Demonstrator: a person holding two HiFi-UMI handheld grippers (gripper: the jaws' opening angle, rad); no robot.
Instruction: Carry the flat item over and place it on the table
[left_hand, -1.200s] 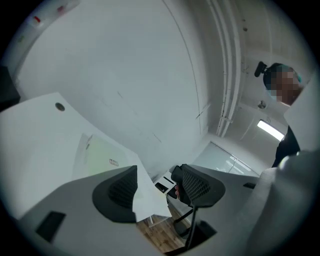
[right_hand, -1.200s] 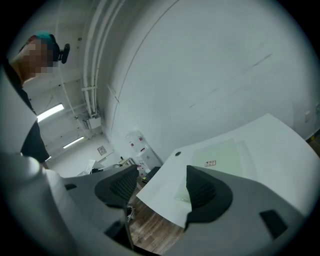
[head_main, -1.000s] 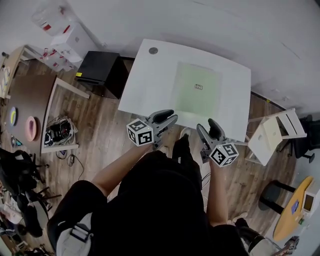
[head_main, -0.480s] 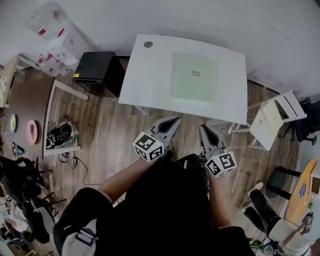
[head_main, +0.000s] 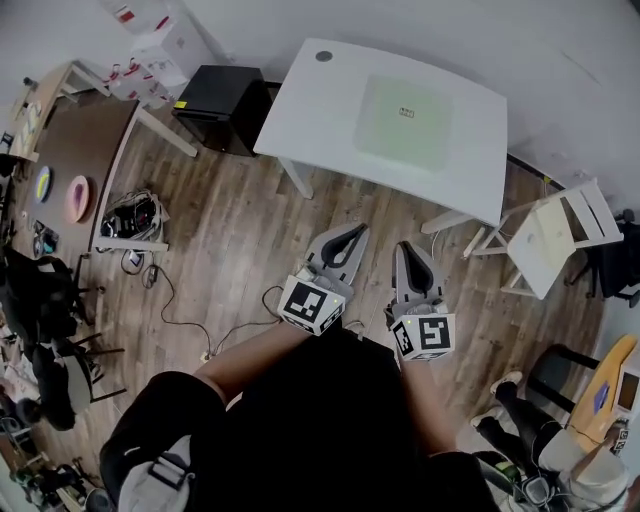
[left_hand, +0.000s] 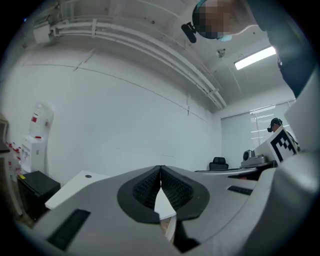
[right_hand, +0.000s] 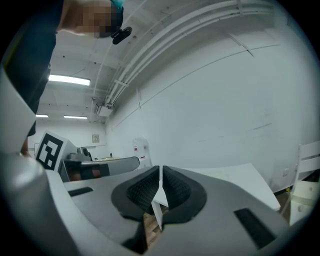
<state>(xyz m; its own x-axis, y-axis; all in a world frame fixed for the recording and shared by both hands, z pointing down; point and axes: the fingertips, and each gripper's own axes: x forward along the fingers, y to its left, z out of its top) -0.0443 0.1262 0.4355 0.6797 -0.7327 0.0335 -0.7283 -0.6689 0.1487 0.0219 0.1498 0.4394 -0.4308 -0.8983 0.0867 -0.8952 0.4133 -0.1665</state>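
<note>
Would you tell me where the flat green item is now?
In the head view, the flat green item lies on the right half of the white table, near the white chair.

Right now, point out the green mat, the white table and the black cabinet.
green mat (head_main: 405, 130): head view, its middle.
white table (head_main: 310, 115): head view, bare left top.
black cabinet (head_main: 215, 92): head view, its top.

The table (head_main: 300, 120) stands far and centre. The flat mat (head_main: 405, 122) lies on its right half, and a round disc (head_main: 323, 56) sits at its far left corner. A cabinet (head_main: 222, 95) stands just left of the table, with boxes (head_main: 165, 45) beyond it. A chair (head_main: 555, 235) stands right of the table. The left gripper (head_main: 352, 232) and right gripper (head_main: 410, 248) hang side by side over the floor (head_main: 230, 250), on the near side of the table and apart from it. Cables (head_main: 135, 215) lie on the floor at left.
</note>
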